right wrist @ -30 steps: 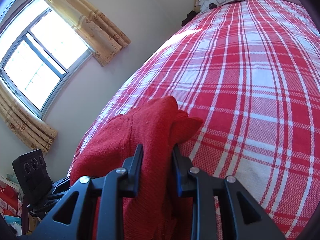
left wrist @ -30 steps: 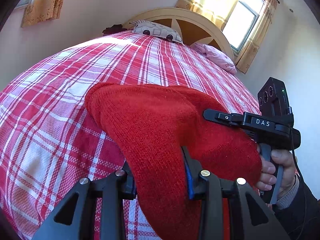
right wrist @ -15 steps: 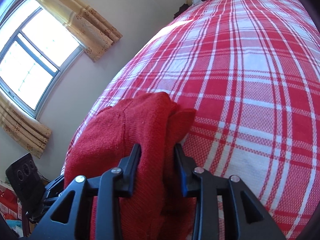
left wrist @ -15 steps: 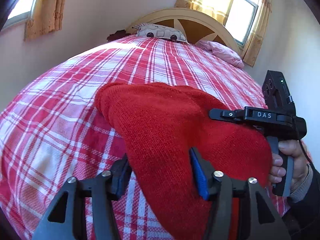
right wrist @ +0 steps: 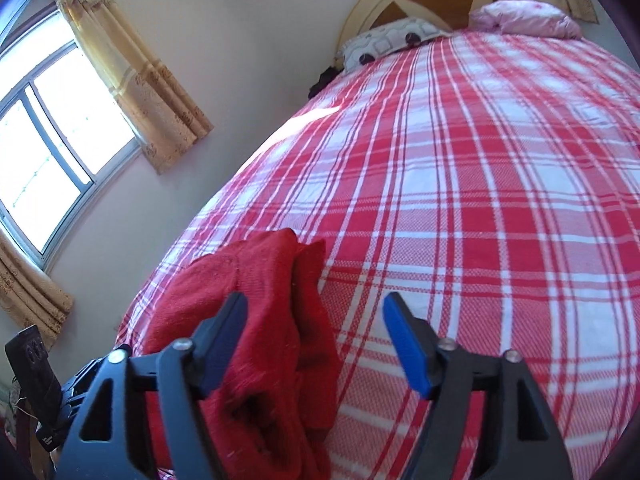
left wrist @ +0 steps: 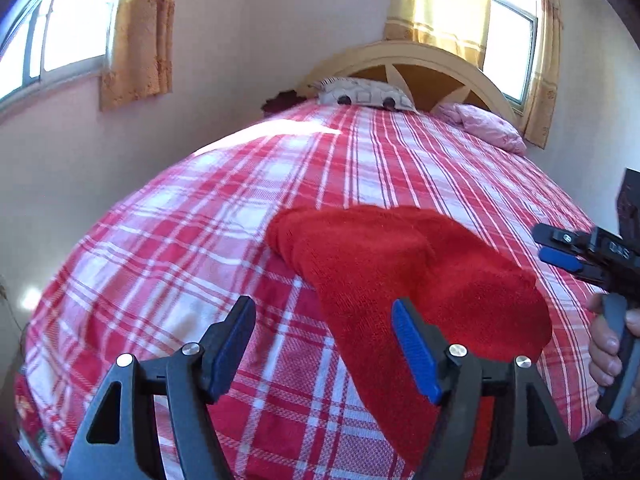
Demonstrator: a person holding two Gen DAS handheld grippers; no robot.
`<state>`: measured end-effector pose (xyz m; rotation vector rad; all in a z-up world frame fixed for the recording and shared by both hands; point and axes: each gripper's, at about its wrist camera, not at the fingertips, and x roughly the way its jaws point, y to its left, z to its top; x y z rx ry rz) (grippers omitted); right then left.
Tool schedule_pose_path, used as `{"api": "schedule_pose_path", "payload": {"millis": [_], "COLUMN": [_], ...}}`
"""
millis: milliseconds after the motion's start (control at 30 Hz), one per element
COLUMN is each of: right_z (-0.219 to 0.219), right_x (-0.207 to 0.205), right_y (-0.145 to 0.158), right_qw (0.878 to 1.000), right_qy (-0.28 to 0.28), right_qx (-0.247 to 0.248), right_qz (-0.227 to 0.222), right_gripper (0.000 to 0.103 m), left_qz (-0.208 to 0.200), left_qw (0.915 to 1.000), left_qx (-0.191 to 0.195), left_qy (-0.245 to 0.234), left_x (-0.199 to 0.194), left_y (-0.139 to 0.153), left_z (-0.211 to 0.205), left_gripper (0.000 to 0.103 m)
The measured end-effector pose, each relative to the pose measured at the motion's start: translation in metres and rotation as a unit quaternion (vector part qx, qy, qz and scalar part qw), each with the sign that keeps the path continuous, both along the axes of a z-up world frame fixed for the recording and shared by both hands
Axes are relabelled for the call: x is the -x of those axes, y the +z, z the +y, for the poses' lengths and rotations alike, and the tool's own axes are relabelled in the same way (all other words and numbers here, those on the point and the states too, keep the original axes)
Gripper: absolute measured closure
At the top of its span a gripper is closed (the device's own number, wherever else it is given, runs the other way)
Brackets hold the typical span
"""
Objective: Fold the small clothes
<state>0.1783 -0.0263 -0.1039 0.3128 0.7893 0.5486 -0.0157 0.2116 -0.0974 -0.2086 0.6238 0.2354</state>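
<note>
A small red knitted garment (left wrist: pixel 392 276) lies folded on the red-and-white plaid bed cover (left wrist: pixel 200 248), near the bed's front edge. My left gripper (left wrist: pixel 324 340) is open and empty, its right finger over the garment's near left edge. My right gripper (right wrist: pixel 316 340) is open and empty; the garment (right wrist: pixel 256 320) lies under its left finger. The right gripper also shows at the right edge of the left wrist view (left wrist: pixel 560 252), jaws apart, beside the garment.
Two pillows, a patterned one (left wrist: pixel 364 96) and a pink one (left wrist: pixel 480 126), lie at the headboard (left wrist: pixel 432 68). Walls with curtained windows (right wrist: pixel 60 128) run along the bed's left side and behind it. The plaid cover stretches far beyond the garment.
Both grippers have opened and let go of the red garment, which now lies on the bed. Both have pulled back and tilted up a little.
</note>
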Motion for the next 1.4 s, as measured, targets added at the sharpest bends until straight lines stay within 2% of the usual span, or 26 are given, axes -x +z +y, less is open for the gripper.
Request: {"api": "schedule_pose_path", "payload": {"millis": [133, 167, 233, 367, 567, 800, 1233, 1400], "right_z": [0.004, 0.006, 0.011, 0.014, 0.018, 0.02, 0.022, 0.023], "right_x": [0.029, 0.036, 0.046, 0.068, 0.087, 0.101, 0.105, 0.104], "right_y": [0.023, 0.029, 0.038, 0.059, 0.075, 0.078, 0.076, 0.075], "right_qw": [0.999, 0.999, 0.997, 0.993, 0.988, 0.985, 0.986, 0.986], "right_qy": [-0.007, -0.007, -0.004, -0.006, -0.003, 0.001, 0.006, 0.008], "right_qx": [0.024, 0.029, 0.037, 0.054, 0.06, 0.073, 0.073, 0.074], "right_qz": [-0.034, -0.044, -0.064, -0.108, -0.14, -0.155, -0.153, -0.151], "right_gripper": [0.012, 0.006, 0.0, 0.0, 0.0, 0.0, 0.0, 0.0], "left_qz": [-0.03, -0.04, -0.051, -0.058, -0.063, -0.065, -0.062, -0.061], "left_qw": [0.9992, 0.9988, 0.9981, 0.9971, 0.9968, 0.9958, 0.9957, 0.9961], "left_qx": [-0.004, 0.0, -0.004, -0.032, -0.027, -0.035, -0.062, -0.06], "left_qy": [0.026, 0.028, 0.035, 0.038, 0.041, 0.054, 0.029, 0.022], "left_x": [0.007, 0.01, 0.015, 0.018, 0.023, 0.025, 0.023, 0.022], "left_y": [0.019, 0.023, 0.031, 0.046, 0.054, 0.055, 0.056, 0.057], "left_z": [0.004, 0.005, 0.006, 0.0, -0.002, -0.005, -0.019, -0.021], "left_gripper": [0.029, 0.026, 0.011, 0.011, 0.011, 0.011, 0.01, 0.01]}}
